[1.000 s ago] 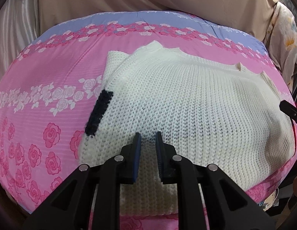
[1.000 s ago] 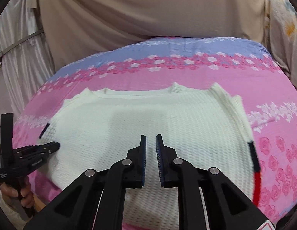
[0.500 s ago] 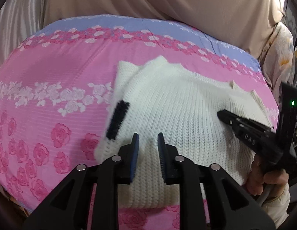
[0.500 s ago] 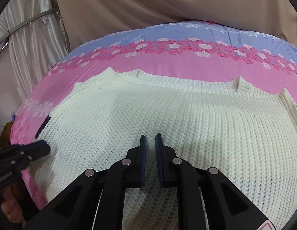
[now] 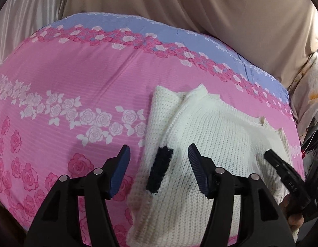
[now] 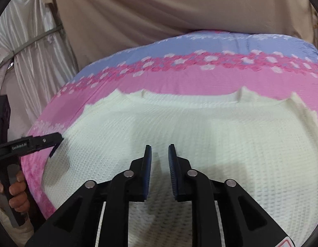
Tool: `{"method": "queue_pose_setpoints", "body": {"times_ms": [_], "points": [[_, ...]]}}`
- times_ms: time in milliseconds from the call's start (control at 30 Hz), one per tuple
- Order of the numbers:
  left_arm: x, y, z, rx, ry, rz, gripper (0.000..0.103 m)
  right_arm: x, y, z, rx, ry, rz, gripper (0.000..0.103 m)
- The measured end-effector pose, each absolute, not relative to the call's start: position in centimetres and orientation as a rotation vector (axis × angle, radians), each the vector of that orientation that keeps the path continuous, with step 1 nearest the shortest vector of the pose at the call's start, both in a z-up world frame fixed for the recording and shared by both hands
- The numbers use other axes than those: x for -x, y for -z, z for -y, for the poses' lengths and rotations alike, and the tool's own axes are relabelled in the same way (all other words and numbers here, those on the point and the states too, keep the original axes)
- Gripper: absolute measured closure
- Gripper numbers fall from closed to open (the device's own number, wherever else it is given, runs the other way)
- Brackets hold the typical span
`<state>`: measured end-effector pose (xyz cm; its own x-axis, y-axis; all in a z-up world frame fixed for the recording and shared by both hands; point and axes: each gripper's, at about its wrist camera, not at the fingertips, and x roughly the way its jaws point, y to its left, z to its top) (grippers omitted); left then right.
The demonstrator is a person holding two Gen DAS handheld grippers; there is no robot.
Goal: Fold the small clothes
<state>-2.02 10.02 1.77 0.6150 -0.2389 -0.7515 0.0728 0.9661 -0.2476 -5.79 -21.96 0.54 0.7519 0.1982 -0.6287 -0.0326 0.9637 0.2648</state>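
A cream knit sweater (image 5: 216, 135) lies flat on a pink floral bedspread (image 5: 76, 78). Its left sleeve is folded onto the body, with a dark navy cuff (image 5: 160, 169). My left gripper (image 5: 159, 162) is wide open and empty, its jaws straddling the cuff just above it. In the right wrist view the sweater (image 6: 200, 127) fills the middle. My right gripper (image 6: 160, 154) hovers over its lower middle, jaws slightly parted and holding nothing. The left gripper (image 6: 43, 142) shows at the left edge there; the right gripper's tip (image 5: 282, 168) shows at the right in the left wrist view.
Beige curtains (image 5: 200, 10) hang behind the bed. White satin drapes (image 6: 35, 61) hang at the left. A floral cloth (image 5: 311, 107) hangs off the right side. The bedspread's near edge drops away just below the sweater's hem.
My left gripper opened wide and shifted left over the navy cuff. My right gripper opened slightly and stayed over the sweater's middle.
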Motion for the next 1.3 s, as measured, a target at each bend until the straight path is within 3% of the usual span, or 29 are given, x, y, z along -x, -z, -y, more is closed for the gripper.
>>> {"method": "queue_pose_setpoints", "body": {"times_ms": [33, 67, 100, 333, 367, 433, 467, 567, 700, 800, 833, 967, 1033, 1067, 1100, 1300], "points": [[1.7, -2.3, -9.7, 0.186, 0.181, -0.869, 0.038, 6.0, -1.1, 23.8, -0.249, -0.073, -0.689, 0.06], [1.2, -2.8, -9.3, 0.178, 0.185, -0.846, 0.032, 6.0, -1.6, 26.1, -0.258, -0.007, -0.673, 0.054], [0.4, -3.0, -8.9, 0.17, 0.188, -0.836, 0.029, 5.8, -1.7, 28.4, -0.272, 0.067, -0.672, 0.053], [-7.4, 0.1, -3.8, 0.119, 0.242, -0.942, 0.03, 1.7, 1.4, 35.9, -0.348, 0.202, -0.81, 0.049], [-7.8, 0.3, -3.6, 0.111, 0.216, -0.933, 0.037, 1.4, 1.6, 35.6, -0.328, 0.197, -0.815, 0.056], [-7.8, -0.3, -2.9, 0.047, 0.175, -0.881, 0.078, 1.2, 0.8, 34.4, -0.266, 0.161, -0.798, 0.094], [-7.8, -0.6, -2.8, 0.045, 0.184, -0.883, 0.098, 1.7, -0.1, 34.1, -0.274, 0.148, -0.755, 0.094], [-7.9, -0.9, -2.7, 0.03, 0.167, -0.861, 0.099, 2.9, -2.6, 34.2, -0.287, 0.154, -0.644, 0.095], [-8.9, 1.3, -2.9, 0.024, 0.133, -0.902, 0.099, 0.1, 2.5, 37.0, -0.341, 0.215, -0.833, 0.094], [-8.7, 0.8, -2.9, 0.011, 0.125, -0.893, 0.099, 1.2, 0.4, 36.8, -0.35, 0.225, -0.785, 0.093], [-8.4, 0.6, -3.1, 0.021, 0.128, -0.899, 0.098, 1.9, -0.4, 36.3, -0.351, 0.231, -0.755, 0.088], [-5.2, -1.8, -5.0, 0.09, 0.159, -0.854, 0.094, 5.2, -3.6, 32.1, -0.317, 0.135, -0.668, 0.086], [-2.9, -2.8, -6.4, 0.106, 0.15, -0.83, 0.069, 5.9, -4.2, 28.7, -0.274, 0.025, -0.684, 0.086], [-1.9, -3.0, -7.2, 0.121, 0.144, -0.825, 0.043, 6.3, -4.0, 26.4, -0.247, -0.05, -0.705, 0.086], [-0.9, -3.1, -8.0, 0.142, 0.141, -0.822, 0.032, 6.5, -3.7, 24.4, -0.232, -0.111, -0.725, 0.086], [3.1, -0.1, -10.1, 0.2, 0.146, -0.922, 0.02, 5.8, 1.6, 15.6, -0.142, -0.287, -0.888, 0.085]]}}
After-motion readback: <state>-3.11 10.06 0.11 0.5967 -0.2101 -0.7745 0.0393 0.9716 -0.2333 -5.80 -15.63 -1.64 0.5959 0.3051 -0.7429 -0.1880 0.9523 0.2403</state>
